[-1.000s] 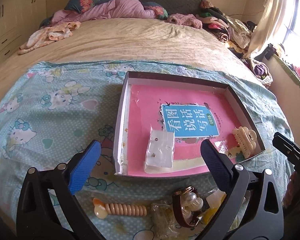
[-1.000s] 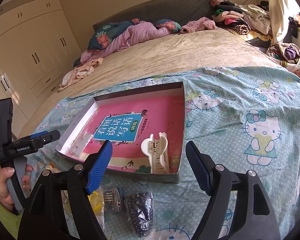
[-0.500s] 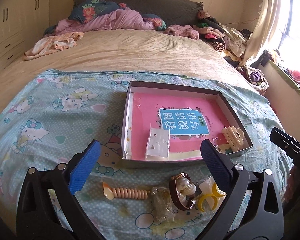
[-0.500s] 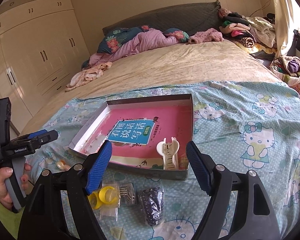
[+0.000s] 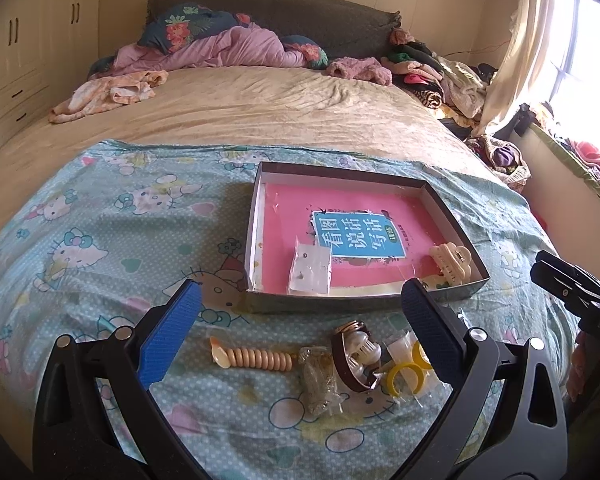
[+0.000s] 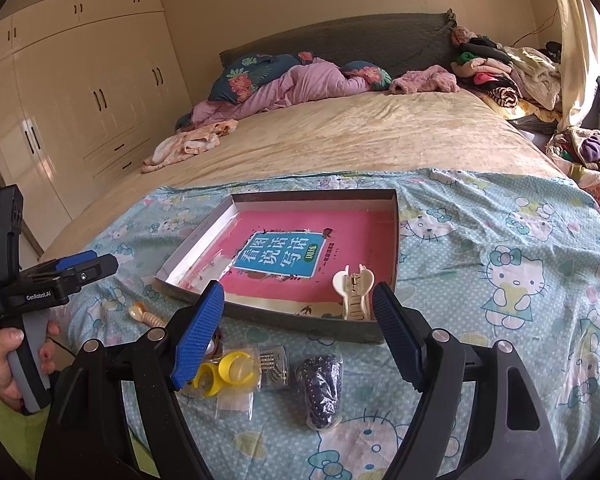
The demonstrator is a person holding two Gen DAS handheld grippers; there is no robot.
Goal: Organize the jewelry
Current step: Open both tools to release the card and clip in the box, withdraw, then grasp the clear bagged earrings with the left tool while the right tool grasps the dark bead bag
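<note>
Both jaws stood wide, empty: left gripper [image 5: 298,316], right gripper [image 6: 298,312]. Nearest us, loose on the sheet: yellow rings [image 6: 224,372], dark bead bag [image 6: 320,388]. Beyond, box [image 6: 312,322] holding hair claw [image 6: 352,294]. We judged: descend vertically, pinch bag mid-body

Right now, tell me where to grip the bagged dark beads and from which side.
Grip the dark beads across the narrow middle, coming down from above. The bag lies flat on the blanket, long axis pointing toward the box, so its long sides are probably the easiest to pinch.

Bagged trinkets [image 5: 320,376] too small
</note>
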